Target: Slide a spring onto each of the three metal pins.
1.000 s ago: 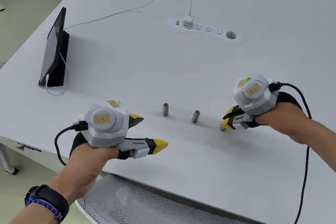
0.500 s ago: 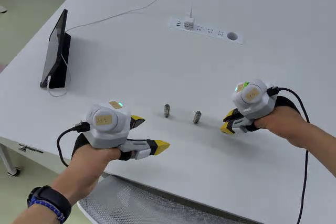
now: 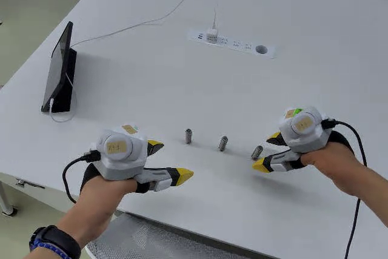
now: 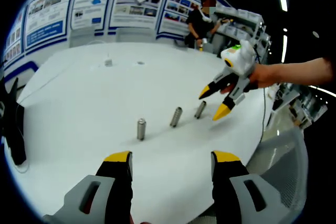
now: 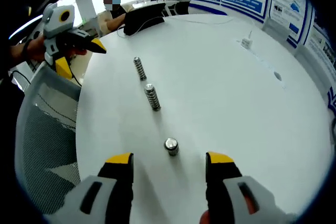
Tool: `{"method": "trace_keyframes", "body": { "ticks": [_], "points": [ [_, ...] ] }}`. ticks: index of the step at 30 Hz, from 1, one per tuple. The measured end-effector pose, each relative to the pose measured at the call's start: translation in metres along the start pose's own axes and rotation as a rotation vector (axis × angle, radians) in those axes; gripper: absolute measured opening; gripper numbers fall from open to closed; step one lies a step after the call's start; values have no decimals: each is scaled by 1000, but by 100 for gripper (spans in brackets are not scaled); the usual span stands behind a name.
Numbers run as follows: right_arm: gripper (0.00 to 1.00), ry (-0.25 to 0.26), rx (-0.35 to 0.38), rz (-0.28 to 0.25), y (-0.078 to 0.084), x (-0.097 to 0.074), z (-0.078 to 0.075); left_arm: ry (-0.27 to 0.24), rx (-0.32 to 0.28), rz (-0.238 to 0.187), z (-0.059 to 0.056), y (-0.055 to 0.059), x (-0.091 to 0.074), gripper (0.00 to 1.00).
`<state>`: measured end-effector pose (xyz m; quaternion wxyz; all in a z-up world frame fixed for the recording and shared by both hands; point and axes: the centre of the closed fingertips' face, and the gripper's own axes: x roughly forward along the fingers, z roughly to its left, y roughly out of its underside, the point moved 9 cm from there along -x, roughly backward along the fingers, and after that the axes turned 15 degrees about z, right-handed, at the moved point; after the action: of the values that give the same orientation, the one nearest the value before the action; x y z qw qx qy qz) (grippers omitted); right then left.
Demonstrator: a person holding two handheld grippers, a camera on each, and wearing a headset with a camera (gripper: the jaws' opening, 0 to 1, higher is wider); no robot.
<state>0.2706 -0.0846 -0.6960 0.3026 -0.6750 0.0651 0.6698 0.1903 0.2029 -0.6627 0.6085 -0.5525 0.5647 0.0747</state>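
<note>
- The right gripper (image 3: 267, 151) has drawn back to the right, off the rightmost pin (image 3: 257, 152), which now stands clear just left of its tips. Its jaws are apart and hold nothing.
- The middle pin (image 3: 223, 143) and left pin (image 3: 188, 136) complete a row near the white table's (image 3: 182, 77) near edge. All three look spring-wrapped.
- The left gripper (image 3: 169, 159) hovers near-left of the row, jaws apart, empty.

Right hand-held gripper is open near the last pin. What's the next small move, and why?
Probably draw the right hand-held gripper straight back, clear of the nearest pin. Its jaws stand open and empty with the pin just ahead, and the other two pins already carry springs.
</note>
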Motion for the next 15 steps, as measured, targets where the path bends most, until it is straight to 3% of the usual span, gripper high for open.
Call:
{"method": "trace_keyframes", "body": {
  "ticks": [9, 15],
  "points": [
    [63, -27, 163, -109, 18, -4, 16, -1, 4, -12, 0, -5, -1, 62],
    [67, -23, 207, -157, 22, -6, 27, -6, 11, -8, 2, -3, -4, 63]
  ]
}}
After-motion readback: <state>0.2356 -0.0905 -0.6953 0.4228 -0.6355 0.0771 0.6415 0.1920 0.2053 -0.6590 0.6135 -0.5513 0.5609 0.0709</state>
